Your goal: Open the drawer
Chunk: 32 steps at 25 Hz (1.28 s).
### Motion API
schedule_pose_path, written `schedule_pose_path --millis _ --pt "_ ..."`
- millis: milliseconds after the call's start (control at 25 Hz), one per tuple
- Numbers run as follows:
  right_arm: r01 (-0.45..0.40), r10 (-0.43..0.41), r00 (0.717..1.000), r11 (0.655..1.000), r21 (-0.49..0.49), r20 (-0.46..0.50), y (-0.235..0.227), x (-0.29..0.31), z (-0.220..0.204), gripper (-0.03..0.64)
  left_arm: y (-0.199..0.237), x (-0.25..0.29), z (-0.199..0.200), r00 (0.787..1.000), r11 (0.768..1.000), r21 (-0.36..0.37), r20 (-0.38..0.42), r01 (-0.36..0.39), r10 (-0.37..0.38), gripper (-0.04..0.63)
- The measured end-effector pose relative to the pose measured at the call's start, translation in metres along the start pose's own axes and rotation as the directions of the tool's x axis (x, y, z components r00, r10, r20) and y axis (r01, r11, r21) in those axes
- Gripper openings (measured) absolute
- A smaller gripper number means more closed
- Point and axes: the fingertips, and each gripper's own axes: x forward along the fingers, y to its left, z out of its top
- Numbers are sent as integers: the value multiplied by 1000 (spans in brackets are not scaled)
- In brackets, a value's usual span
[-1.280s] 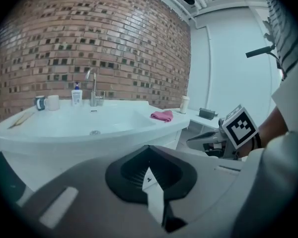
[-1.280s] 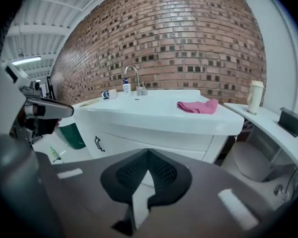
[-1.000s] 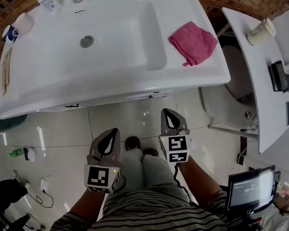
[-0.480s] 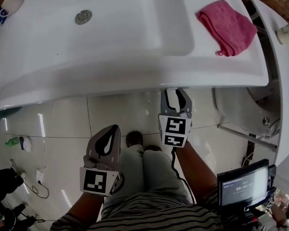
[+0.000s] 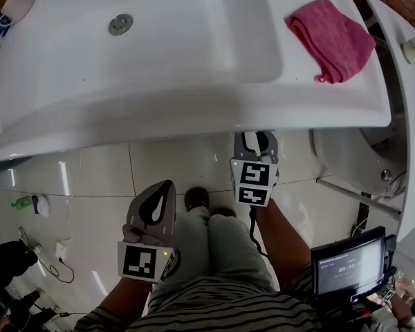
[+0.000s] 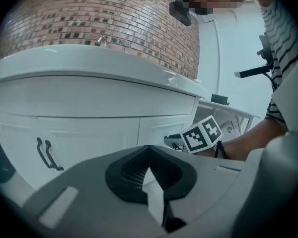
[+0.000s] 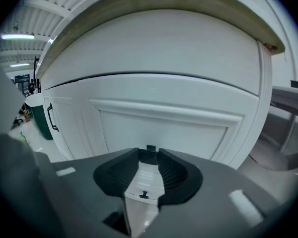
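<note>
A: Where is the drawer found?
B: The drawer (image 7: 164, 128) is seen in the white cabinet directly under the front rim of the sink (image 5: 194, 116). It shows as a framed panel, lying flush and closed. A small dark handle (image 7: 150, 148) is made out on the white front.
A: How is the right tool placed?
B: The right tool (image 7: 149, 155) is pointed at that panel from just beneath the sink's rim. Its jaws are being closed, but a gap is left between them. The handle is lined up just beyond the tips and is not gripped.
A: And the left tool?
B: The left tool (image 5: 166, 185) is held farther out from the sink, over the floor tiles (image 5: 90, 178) and beside the person's legs (image 5: 207, 234). Its jaws are clenched together, with nothing caught between them.
A: What is noted on the sink?
B: A pink cloth (image 5: 330, 39) is laid on its right side, and the drain (image 5: 120, 24) is set in the left part of the basin.
</note>
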Motion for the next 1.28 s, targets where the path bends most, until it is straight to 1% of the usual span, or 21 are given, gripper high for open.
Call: schedule_pose_path --millis 240,560,960,1280 --pt "-7 7 1000 1000 1 -25 3 -12 -7 121 -5 -10 0 1000 1000 10 -6 -2 2 15" --pt "-18 18 998 1000 5 -68 12 -48 -32 121 -12 -33 -3 1000 1000 -6 -10 -19 19 15" --pt "-27 29 991 999 18 -128 26 -110 -71 121 -33 -68 -13 1000 1000 -7 -21 -13 13 15" --pt "-54 61 978 998 39 -199 40 -166 -108 121 -55 -89 -11 1000 1000 2 -12 -7 7 15"
